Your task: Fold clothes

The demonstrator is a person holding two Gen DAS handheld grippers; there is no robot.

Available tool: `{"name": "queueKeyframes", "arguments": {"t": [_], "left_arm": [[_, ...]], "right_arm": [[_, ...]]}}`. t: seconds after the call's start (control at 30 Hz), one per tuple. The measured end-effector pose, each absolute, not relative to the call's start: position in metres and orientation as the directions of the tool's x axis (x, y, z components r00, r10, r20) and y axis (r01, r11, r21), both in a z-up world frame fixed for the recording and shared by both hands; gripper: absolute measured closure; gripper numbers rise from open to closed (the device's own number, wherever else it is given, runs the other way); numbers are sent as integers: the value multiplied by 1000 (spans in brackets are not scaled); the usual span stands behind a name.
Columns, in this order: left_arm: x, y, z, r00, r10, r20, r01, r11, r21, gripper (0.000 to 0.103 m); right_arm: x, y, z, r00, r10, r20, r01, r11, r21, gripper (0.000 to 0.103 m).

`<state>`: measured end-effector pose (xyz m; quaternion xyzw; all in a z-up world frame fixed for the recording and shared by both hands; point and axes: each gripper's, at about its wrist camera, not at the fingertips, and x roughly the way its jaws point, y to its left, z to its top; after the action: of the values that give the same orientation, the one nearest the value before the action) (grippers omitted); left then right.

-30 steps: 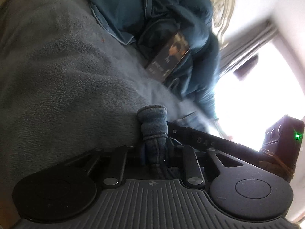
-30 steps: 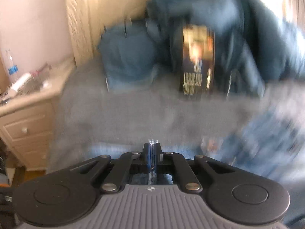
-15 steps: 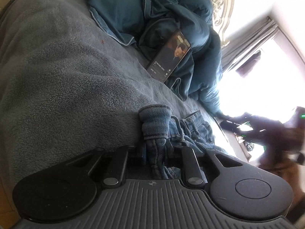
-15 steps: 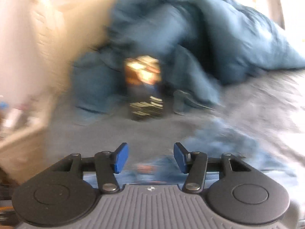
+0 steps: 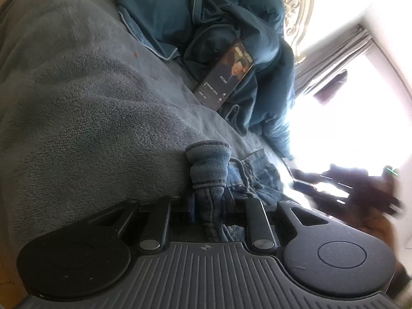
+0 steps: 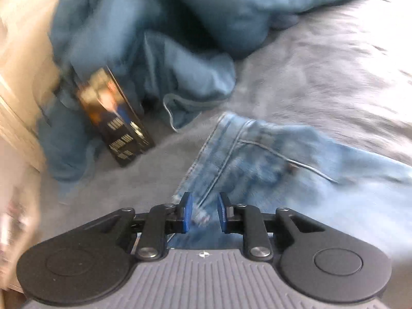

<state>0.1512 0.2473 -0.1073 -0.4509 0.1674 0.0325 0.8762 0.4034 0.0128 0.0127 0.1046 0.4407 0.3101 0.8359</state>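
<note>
Two grippers over one pair of jeans [image 6: 270, 170] on a grey blanket [image 5: 90, 97]. Left gripper [image 5: 209, 206] clamped tight on a bunched fold of the denim, a rolled hem sticking up past the fingertips [image 5: 191, 207] and more denim trailing off toward the bright window [image 5: 360, 118]. Right gripper [image 6: 201, 212] hanging over the seamed edge of the jeans, blue pads [image 6: 186, 212] a narrow gap apart and closing, with a blurred bit of denim edge showing between them; apparently not yet pressed by either pad, though motion blur makes that hard to judge. Jeans spread flat across the blanket in the right wrist view, pale and washed, stitched seam running diagonally away from the fingers. Beyond the jeans, a rumpled teal duvet [image 6: 159, 38] heaped against a cream carved headboard [image 5: 296, 2]. Propped against that heap, a dark book [image 6: 113, 113] with a portrait on its cover, lower end resting on the blanket, near the jeans but apart from them. Seen from the left wrist, the right gripper only as a dark smear against the glare.
</note>
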Motion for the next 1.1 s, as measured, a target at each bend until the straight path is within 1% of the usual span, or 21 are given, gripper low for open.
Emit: {"name": "queueKeyframes", "arguments": {"t": [0.03,0.1,0.17,0.23,0.3,0.4,0.5,0.57,0.6,0.7,0.8,0.87,0.9,0.97,1.03,1.1], "left_arm": [[150,248,-108,943,-103,-317,-200,585,-786,82],[148,249,-107,944,-110,-310,-194,576,-794,79],[144,247,-103,947,-104,-302,-191,574,-796,70],[141,246,-100,949,-92,-301,-196,575,-794,66],[140,243,-95,942,-61,-329,-230,593,-771,65],[138,234,-84,923,6,-385,-300,639,-708,65],[132,224,-70,894,94,-437,-372,699,-611,65],[123,218,-59,881,165,-444,-409,736,-539,65],[118,215,-52,876,199,-440,-424,752,-504,64],[112,198,-29,897,209,-391,-388,795,-467,62],[124,166,-8,930,87,-356,-257,849,-461,57],[141,140,-6,929,-48,-367,-149,860,-489,56],[152,127,-6,920,-117,-375,-97,858,-505,56],[172,101,-14,903,-193,-385,-40,853,-521,56],[191,81,-24,897,-218,-383,-9,860,-510,56],[205,73,-38,892,-233,-387,-3,854,-521,56]], "right_arm": [[386,-12,32,435,632,-641,-429,772,470,77],[348,-65,70,473,663,-580,-439,748,497,72],[301,-123,108,539,660,-523,-442,750,491,60],[250,-183,136,615,619,-489,-422,782,458,60],[198,-234,151,682,553,-479,-374,826,422,60],[130,-295,153,751,451,-482,-271,877,397,60],[92,-337,136,779,389,-491,-174,887,428,59],[76,-360,121,789,359,-499,-118,885,450,51],[77,-367,111,787,355,-504,-103,882,460,51],[95,-381,81,777,361,-517,-70,864,498,50],[141,-383,53,755,391,-526,-67,844,532,47],[173,-382,35,740,408,-535,-67,836,545,42],[195,-378,27,732,410,-545,-63,836,545,42],[238,-372,10,718,414,-560,-34,824,565,41],[279,-369,-9,695,428,-578,-18,814,581,40],[317,-365,-29,677,404,-615,17,827,562,41]]}}
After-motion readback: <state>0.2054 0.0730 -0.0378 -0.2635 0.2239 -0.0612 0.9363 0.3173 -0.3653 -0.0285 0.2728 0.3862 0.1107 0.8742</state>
